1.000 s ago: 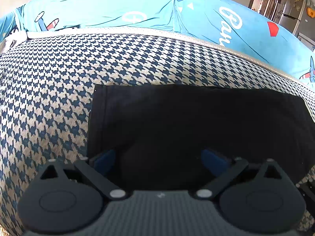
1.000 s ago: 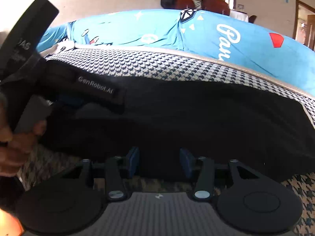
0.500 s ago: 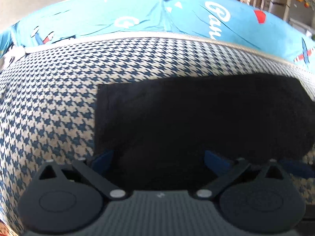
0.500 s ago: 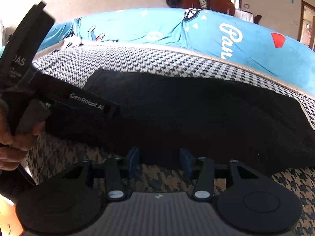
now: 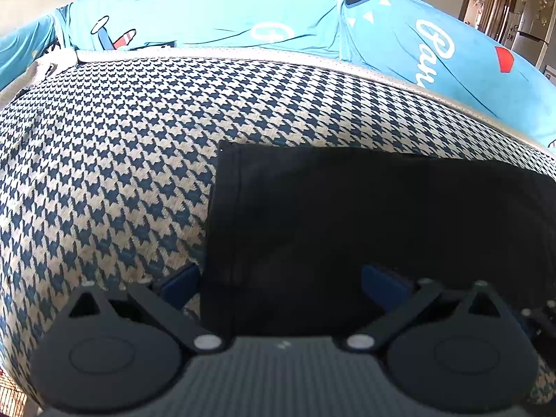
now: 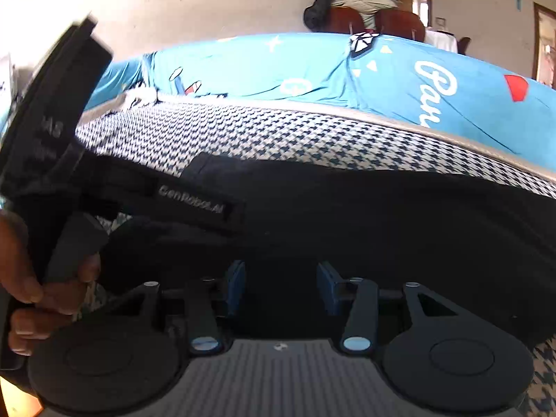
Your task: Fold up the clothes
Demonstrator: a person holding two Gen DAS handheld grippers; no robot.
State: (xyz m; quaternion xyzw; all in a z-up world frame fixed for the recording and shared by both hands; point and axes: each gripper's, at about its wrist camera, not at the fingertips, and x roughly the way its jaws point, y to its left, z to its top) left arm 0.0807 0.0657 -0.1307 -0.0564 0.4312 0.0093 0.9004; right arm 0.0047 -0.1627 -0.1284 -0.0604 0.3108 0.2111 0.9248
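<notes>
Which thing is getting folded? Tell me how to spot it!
Find the big cushion covered in blue-and-white houndstooth cloth, with a bright turquoise cartoon sheet behind it. On the checks lies a flat black garment, straight-edged like a rectangle. It is the only plain, dark thing there; everything around it is patterned.

Black cloth point(image 5: 347, 215), plain and dark, spread flat on top of blue-and-white checked cloth point(image 5: 114, 160). Left edge straight, with a sewn hem down it. Far edge straight too. Seen low from the right side point(image 6: 382, 215), long and a bit puffy.
</notes>
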